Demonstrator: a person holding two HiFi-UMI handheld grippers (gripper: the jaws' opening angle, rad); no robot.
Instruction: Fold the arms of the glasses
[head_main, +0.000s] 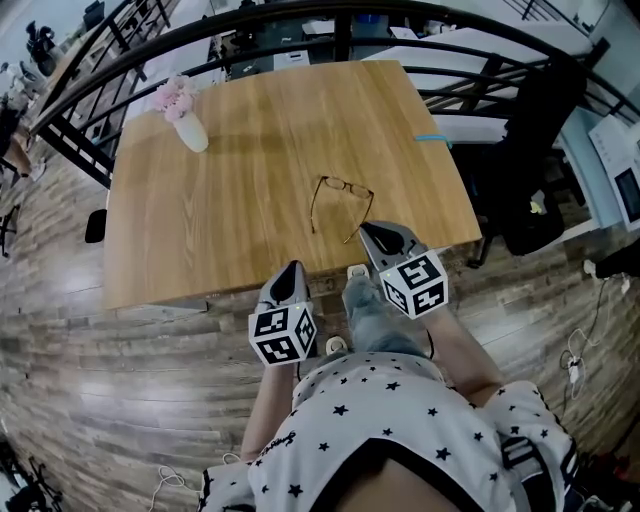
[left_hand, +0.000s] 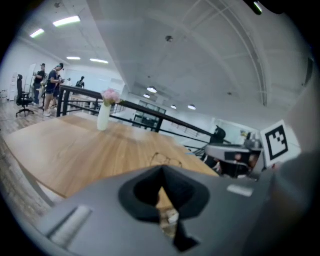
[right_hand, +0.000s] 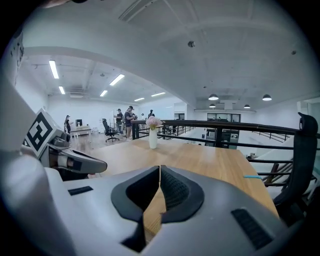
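Note:
The glasses (head_main: 340, 203) lie on the wooden table (head_main: 230, 210) near its front edge, thin dark frame, both arms spread open toward me. In the left gripper view the glasses (left_hand: 166, 160) show just beyond the jaw tips. My left gripper (head_main: 293, 266) hovers at the table's front edge, short of the glasses and to their left, jaws shut and empty (left_hand: 161, 172). My right gripper (head_main: 366, 227) sits just right of the near arm tip, apart from it, jaws shut with nothing between them (right_hand: 159, 170). The right gripper view does not show the glasses.
A white vase with pink flowers (head_main: 188, 125) stands at the table's far left corner. A blue strip (head_main: 432, 137) lies at the right edge. A black railing (head_main: 300, 30) curves behind the table, and a dark chair (head_main: 540, 150) stands at the right. Cables lie on the floor.

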